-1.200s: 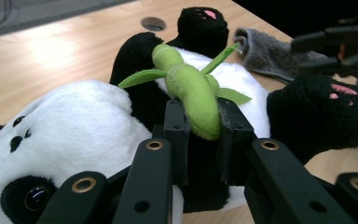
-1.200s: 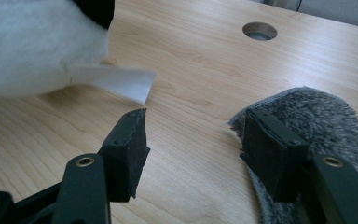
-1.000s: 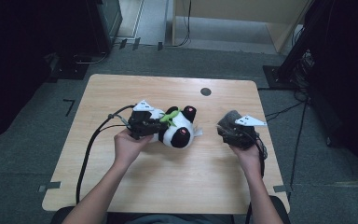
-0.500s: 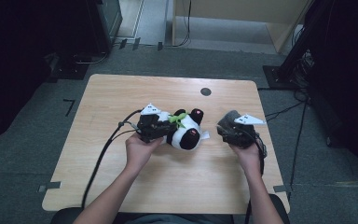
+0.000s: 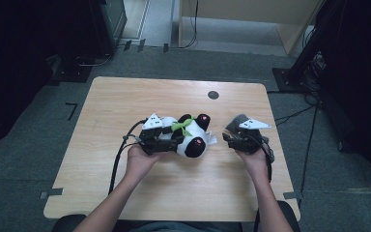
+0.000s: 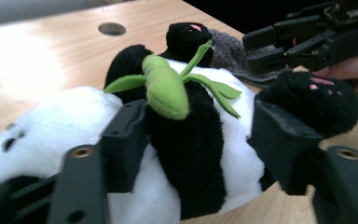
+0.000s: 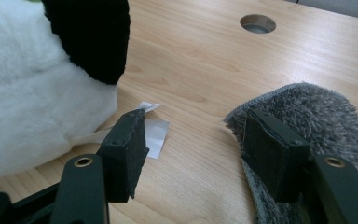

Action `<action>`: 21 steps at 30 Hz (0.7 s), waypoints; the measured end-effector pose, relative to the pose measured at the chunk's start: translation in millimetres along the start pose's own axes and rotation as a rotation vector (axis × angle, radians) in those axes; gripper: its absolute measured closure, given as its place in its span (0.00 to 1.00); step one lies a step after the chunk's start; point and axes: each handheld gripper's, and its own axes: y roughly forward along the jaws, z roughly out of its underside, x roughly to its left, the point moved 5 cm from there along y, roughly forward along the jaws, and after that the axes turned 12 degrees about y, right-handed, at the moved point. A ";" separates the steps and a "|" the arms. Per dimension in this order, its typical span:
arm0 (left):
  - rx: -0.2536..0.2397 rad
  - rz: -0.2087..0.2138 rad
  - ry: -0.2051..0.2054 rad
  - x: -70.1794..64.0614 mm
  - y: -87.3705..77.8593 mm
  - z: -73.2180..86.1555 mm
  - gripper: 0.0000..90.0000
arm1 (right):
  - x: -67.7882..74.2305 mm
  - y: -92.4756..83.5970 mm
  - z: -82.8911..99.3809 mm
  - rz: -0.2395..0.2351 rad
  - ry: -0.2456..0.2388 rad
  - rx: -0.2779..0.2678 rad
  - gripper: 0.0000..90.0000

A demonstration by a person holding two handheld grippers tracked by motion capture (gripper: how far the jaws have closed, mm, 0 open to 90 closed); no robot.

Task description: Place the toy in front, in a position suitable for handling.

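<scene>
Now the left gripper has just been opening — its jaws stand apart around the panda plush near the desk's middle, seemingly releasing it. The right gripper hangs half-open, empty, over a grey cloth.

High view: the wooden surface is evenly lit from above with soft, faint shadows, while the floor around it falls off into deep black at the left and right edges; the picture is soft and low in detail. Left gripper view: a strong glare washes out the surface at upper left, the plush panda is fairly sharp at mid-distance, and the near black jaws at the bottom are blurred. Right gripper view: warm, even light, crisp wood grain and grey cloth, soft-edged shadows under the jaws, slight blur at the bottom corners.
</scene>
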 end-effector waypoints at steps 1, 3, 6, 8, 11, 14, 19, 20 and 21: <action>0.005 -0.004 0.013 -0.2 -2.1 0.7 0.37 | 0.0 0.2 0.8 0.002 -0.002 0.007 0.44; 0.006 0.011 -0.002 2.1 -6.8 2.1 0.35 | -0.7 -0.2 1.8 0.011 -0.007 0.012 0.44; -0.009 0.017 -0.036 7.7 -17.1 2.9 0.32 | -2.4 -1.6 1.7 0.017 -0.002 0.004 0.44; -0.004 -0.017 -0.018 13.1 -23.9 5.7 0.29 | -4.6 -3.4 1.5 0.029 -0.002 0.002 0.44; 0.009 -0.033 -0.023 22.6 -32.0 14.6 0.25 | -9.9 -6.4 -0.3 0.046 0.009 -0.009 0.44; 0.002 -0.032 -0.063 32.1 -39.3 25.0 0.25 | -15.4 -9.3 -2.4 0.053 0.033 -0.030 0.45; 0.010 -0.017 -0.089 41.1 -48.4 38.2 0.24 | -26.6 -8.1 -5.6 0.066 0.065 -0.032 0.45; 0.015 -0.015 -0.088 41.2 -50.0 41.4 0.24 | -29.3 -7.4 -6.4 0.068 0.073 -0.033 0.45; 0.017 -0.016 -0.085 41.2 -51.0 43.4 0.24 | -32.3 -6.5 -7.3 0.072 0.076 -0.031 0.44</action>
